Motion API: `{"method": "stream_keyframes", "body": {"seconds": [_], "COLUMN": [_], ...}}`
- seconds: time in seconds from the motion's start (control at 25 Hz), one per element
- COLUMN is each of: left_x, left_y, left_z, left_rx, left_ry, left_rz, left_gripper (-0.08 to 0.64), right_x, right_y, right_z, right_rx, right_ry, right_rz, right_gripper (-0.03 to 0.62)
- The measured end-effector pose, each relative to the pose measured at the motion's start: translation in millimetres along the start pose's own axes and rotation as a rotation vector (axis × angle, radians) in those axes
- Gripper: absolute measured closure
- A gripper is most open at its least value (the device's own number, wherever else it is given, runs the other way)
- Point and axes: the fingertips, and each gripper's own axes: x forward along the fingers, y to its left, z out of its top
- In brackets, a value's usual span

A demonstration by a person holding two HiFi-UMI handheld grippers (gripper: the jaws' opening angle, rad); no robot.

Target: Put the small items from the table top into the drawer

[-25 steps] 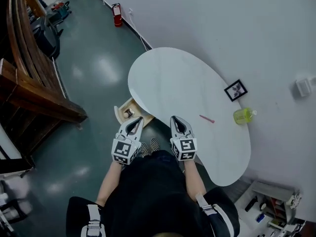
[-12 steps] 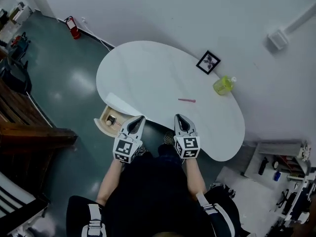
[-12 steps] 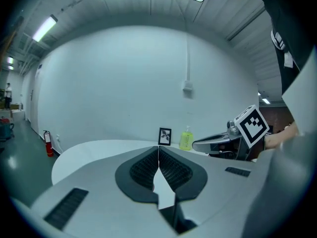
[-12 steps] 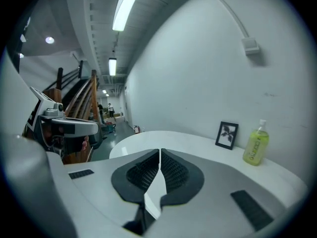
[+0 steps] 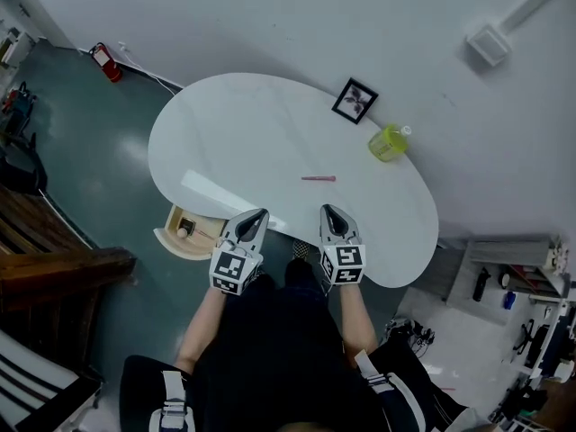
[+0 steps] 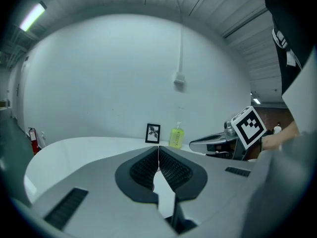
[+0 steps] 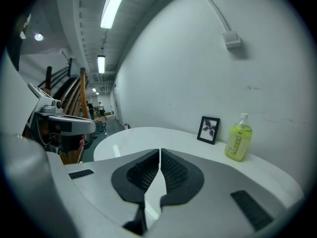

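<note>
The grippers have swung round with you, and you now face the table [image 5: 234,124] squarely. The pink pen [image 5: 318,178], which a second ago lay at 3 o'clock from the right gripper [image 5: 328,211], now lies at 12 o'clock. It sits ahead of the gap between that gripper and the left gripper [image 5: 258,215], well apart from both. It appears to be the only small item still loose on the table top. The green bottle [image 5: 389,142] stands at 1 o'clock near the wall, with the picture frame [image 5: 355,101] near it at its 10 o'clock.

The drawer [image 5: 171,241] stands open under the table's near edge, at 9 o'clock from the left gripper. Something small lies in it; you cannot tell what.

The left gripper's fingers [image 6: 141,170] are clenched tip to tip on nothing. The right gripper's fingers [image 7: 173,172] are likewise clenched and empty.

You are now lined up on the pen, but no grasp is possible yet. Spread the right gripper's fingers before you reach forward, then carry the pen toward 9 o'clock and into the drawer.
</note>
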Motion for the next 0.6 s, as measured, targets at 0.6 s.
{"method": "stream_keyframes", "body": {"seconds": [0.6], "left_x": [100.5], "left_y": [-12.7], "left_z": [-23.0], "left_rx": [-0.081], "left_ry": [0.089], "left_rz": [0.008], "left_gripper": [0.54], "right_x": [52.3], "right_y": [-70.2], "right_z": [-30.0], "right_rx": [0.047], "right_ry": [0.109], "right_rz": [0.07], "right_gripper": [0.555]}}
